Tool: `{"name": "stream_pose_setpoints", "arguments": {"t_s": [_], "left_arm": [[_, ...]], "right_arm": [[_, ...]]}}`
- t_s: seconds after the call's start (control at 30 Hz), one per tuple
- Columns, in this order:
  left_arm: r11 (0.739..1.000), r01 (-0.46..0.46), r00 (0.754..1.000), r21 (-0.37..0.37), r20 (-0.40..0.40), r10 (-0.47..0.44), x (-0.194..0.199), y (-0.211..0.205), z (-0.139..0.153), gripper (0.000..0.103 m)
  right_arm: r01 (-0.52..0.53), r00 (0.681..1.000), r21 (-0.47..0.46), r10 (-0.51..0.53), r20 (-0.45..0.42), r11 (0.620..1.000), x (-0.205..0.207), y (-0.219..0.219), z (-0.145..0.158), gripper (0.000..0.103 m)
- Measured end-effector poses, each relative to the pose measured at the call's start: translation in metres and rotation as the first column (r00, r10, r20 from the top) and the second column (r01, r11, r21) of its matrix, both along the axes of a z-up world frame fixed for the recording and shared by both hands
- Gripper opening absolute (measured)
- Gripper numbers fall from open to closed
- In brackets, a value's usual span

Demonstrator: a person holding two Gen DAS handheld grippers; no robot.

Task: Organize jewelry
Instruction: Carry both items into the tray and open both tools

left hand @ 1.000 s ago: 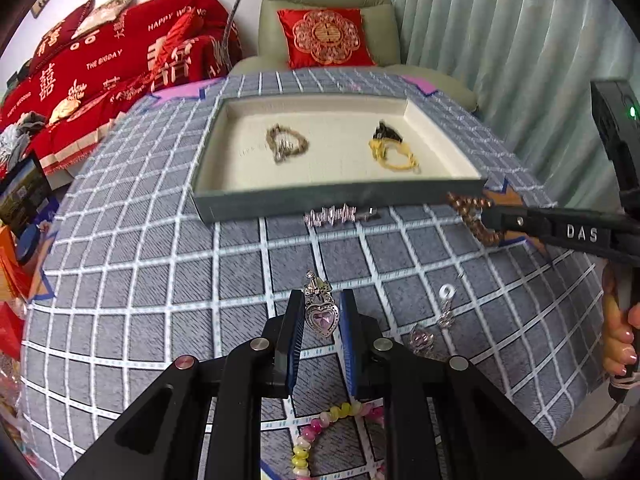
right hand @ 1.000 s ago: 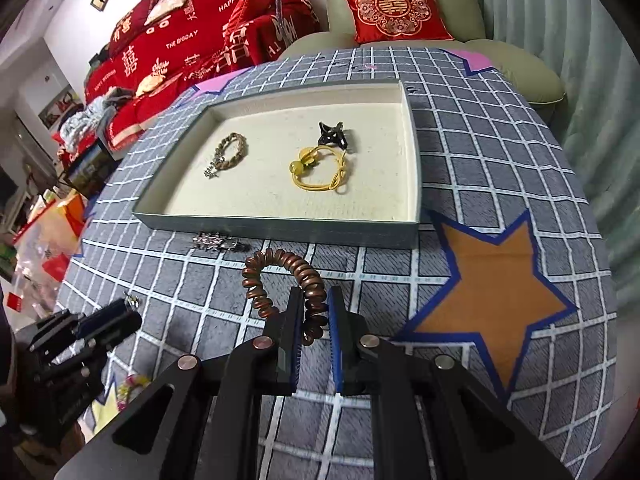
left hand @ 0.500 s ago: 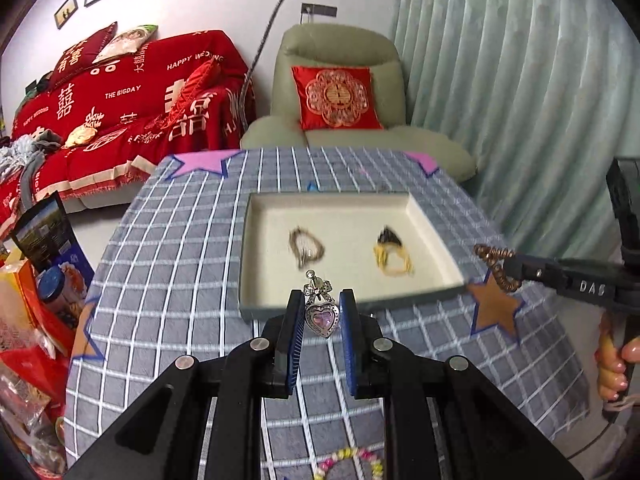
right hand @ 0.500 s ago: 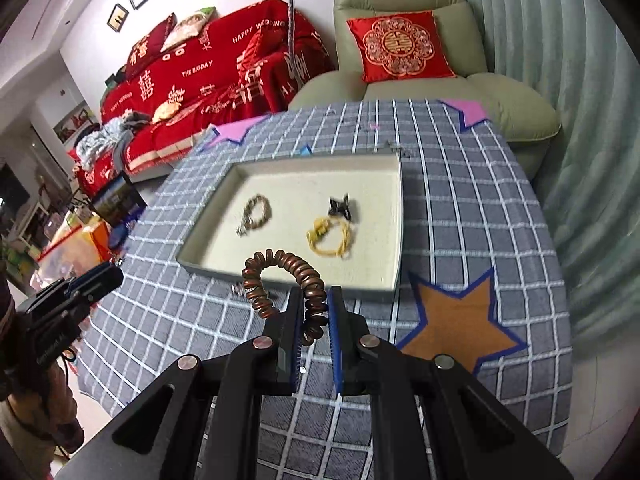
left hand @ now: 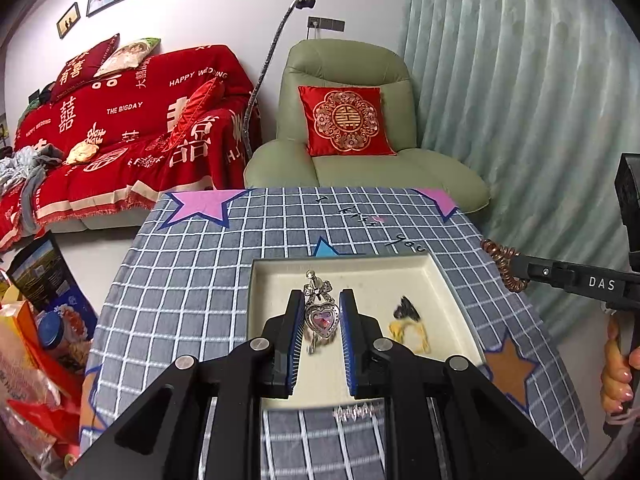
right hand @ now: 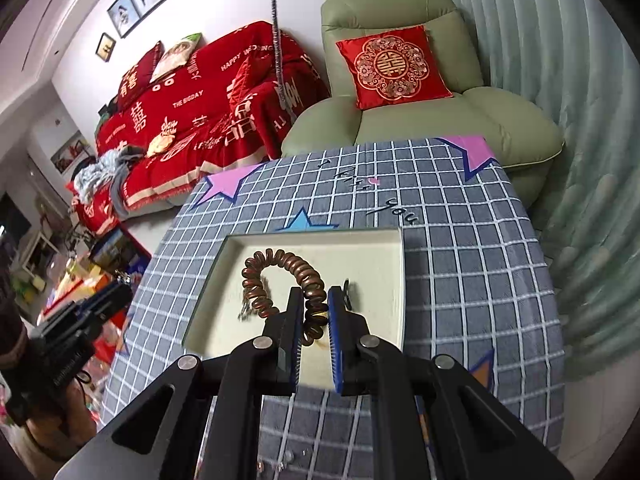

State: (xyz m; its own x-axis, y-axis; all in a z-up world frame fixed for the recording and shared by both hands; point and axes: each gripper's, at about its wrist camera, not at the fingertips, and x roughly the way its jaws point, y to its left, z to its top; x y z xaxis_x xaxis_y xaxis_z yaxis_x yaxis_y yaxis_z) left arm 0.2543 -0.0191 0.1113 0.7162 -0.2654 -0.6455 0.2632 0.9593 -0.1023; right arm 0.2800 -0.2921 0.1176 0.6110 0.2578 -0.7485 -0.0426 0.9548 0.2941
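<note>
My left gripper [left hand: 320,300] is shut on a silver heart pendant with a pink stone [left hand: 321,317] and holds it high above the cream-lined tray [left hand: 436,276]. My right gripper [right hand: 314,294] is shut on a brown coiled bracelet [right hand: 280,268], also above the tray [right hand: 396,248]. The right gripper with the bracelet [left hand: 502,262] shows at the right of the left wrist view. A yellow bracelet [left hand: 412,334] and a black piece [left hand: 406,310] lie in the tray. A silver clip [left hand: 354,413] lies on the cloth in front of the tray.
The table has a grey checked cloth [left hand: 192,280] with star patches. A green armchair [left hand: 360,160] and a red-covered sofa [left hand: 120,140] stand behind it. Bags and boxes [left hand: 36,320] sit on the floor at the left. A curtain [left hand: 520,120] hangs on the right.
Both grippers have risen well above the table and moved forward over the tray, each still holding its piece. The view now takes in much more of the room.
</note>
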Motion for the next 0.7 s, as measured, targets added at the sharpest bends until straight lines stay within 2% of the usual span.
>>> {"name": "stream_pose_setpoints", "arguments": {"t_s": [0.17,0.33,0.43,0.7], "left_arm": [[1.000,-0.017,0.999,0.026,-0.049,0.018,0.037,-0.015,-0.032,0.027],[0.995,-0.009,0.996,0.100,-0.087,0.018,0.066,-0.035,-0.073,0.027],[0.993,-0.003,0.994,0.120,-0.109,0.016,0.077,-0.043,-0.091,0.027],[0.987,0.010,0.990,0.158,-0.138,0.012,0.097,-0.059,-0.118,0.027]], "right_arm": [[0.018,0.999,0.000,-0.018,-0.044,1.000,0.031,0.000,-0.030,0.013],[0.029,0.996,-0.014,-0.030,-0.082,0.999,0.056,0.000,-0.069,0.013],[0.035,0.995,-0.038,-0.038,-0.091,0.999,0.069,0.001,-0.087,0.013],[0.062,0.990,-0.061,-0.069,-0.122,0.996,0.095,-0.001,-0.127,0.013]]}}
